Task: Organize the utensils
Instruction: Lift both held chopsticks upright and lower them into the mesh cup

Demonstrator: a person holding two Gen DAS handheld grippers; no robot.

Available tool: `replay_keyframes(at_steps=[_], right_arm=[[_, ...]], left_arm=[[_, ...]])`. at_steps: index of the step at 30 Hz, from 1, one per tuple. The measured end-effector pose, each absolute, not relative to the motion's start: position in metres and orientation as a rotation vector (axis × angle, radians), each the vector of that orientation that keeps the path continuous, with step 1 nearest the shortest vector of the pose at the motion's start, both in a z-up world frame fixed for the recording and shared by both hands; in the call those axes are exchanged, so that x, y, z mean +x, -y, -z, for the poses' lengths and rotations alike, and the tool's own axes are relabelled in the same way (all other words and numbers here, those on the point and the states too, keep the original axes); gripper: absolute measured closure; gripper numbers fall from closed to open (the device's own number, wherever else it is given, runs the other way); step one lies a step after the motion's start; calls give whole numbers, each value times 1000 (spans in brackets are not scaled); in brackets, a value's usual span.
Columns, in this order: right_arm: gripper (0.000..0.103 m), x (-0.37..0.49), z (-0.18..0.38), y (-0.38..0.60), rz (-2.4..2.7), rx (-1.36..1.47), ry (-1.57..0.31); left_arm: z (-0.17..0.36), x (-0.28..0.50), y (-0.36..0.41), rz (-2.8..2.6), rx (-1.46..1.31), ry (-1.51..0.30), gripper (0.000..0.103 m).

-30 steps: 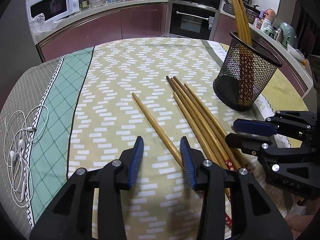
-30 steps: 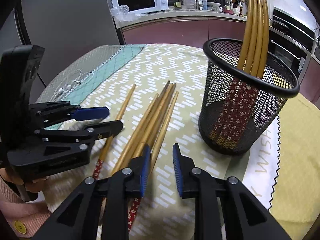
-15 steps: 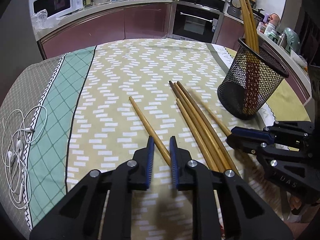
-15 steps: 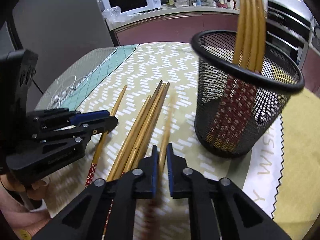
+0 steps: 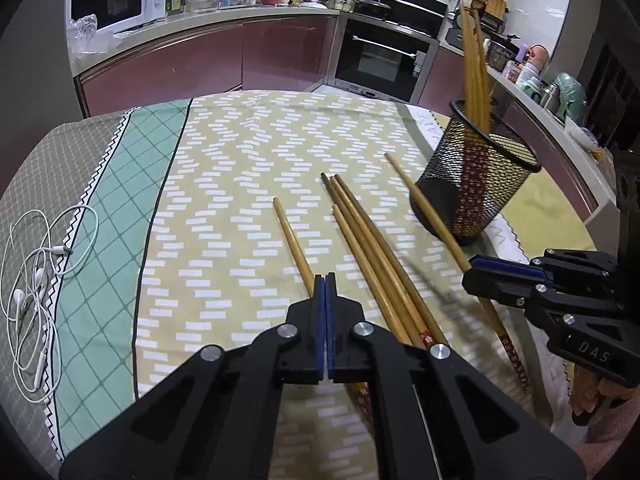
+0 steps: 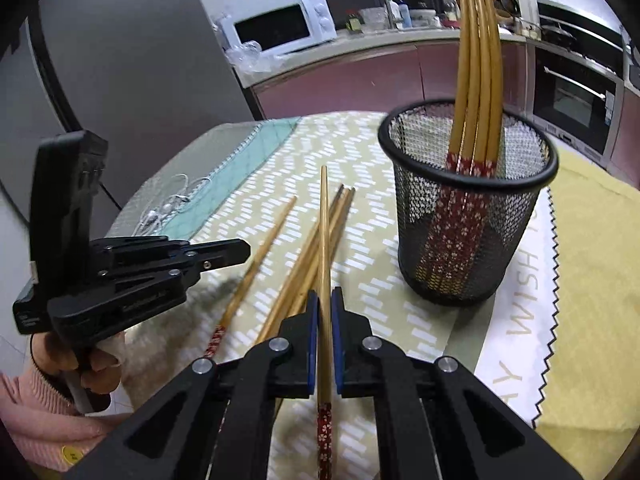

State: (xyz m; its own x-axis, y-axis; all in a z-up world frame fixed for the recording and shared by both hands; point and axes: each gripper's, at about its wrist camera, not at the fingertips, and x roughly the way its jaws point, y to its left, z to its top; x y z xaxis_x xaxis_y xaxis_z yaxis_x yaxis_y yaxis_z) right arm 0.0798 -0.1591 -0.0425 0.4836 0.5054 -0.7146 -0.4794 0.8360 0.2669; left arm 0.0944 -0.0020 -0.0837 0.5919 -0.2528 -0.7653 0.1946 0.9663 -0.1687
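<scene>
Several wooden chopsticks with red flowered ends lie on the patterned tablecloth. My left gripper is shut, its tips just above a single chopstick that runs under them; no grip on it shows. My right gripper is shut on one chopstick, lifted off the table and pointing forward; it also shows in the left wrist view. A bundle of chopsticks lies between the two. A black mesh holder with several upright chopsticks stands at the right.
White earphones lie at the table's left edge. A yellow cloth lies under and right of the holder. Kitchen counters, a microwave and an oven stand beyond the table.
Both grippers have closed. The right one has taken one chopstick from the bundle and lifted it. The left one has closed over the single chopstick and risen slightly.
</scene>
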Motion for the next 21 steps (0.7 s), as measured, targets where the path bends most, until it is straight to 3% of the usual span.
replay_keyframes(at_steps=[3,6,7,11,13,21], right_arm=[[97,76,38,161,-611,31,-872],[97,74,37,158,-613,26,-867],[97,73,38,162,-613,25,-866],[97,73,36,159,-616,25,-856],[97,71,33,160,-623,26,-842],[97,57,4,173,-636,29,-737]], left_arm=[[84,94,5,249,-43,-903,98],[92,99,10,235,-16,-937,66],[95,100,13,228,-7,-941,65],[100,102,17,209,9,-931,69],[100,104,16,201,-1,-932,90],[79,99,8,238,-77,-891,96]])
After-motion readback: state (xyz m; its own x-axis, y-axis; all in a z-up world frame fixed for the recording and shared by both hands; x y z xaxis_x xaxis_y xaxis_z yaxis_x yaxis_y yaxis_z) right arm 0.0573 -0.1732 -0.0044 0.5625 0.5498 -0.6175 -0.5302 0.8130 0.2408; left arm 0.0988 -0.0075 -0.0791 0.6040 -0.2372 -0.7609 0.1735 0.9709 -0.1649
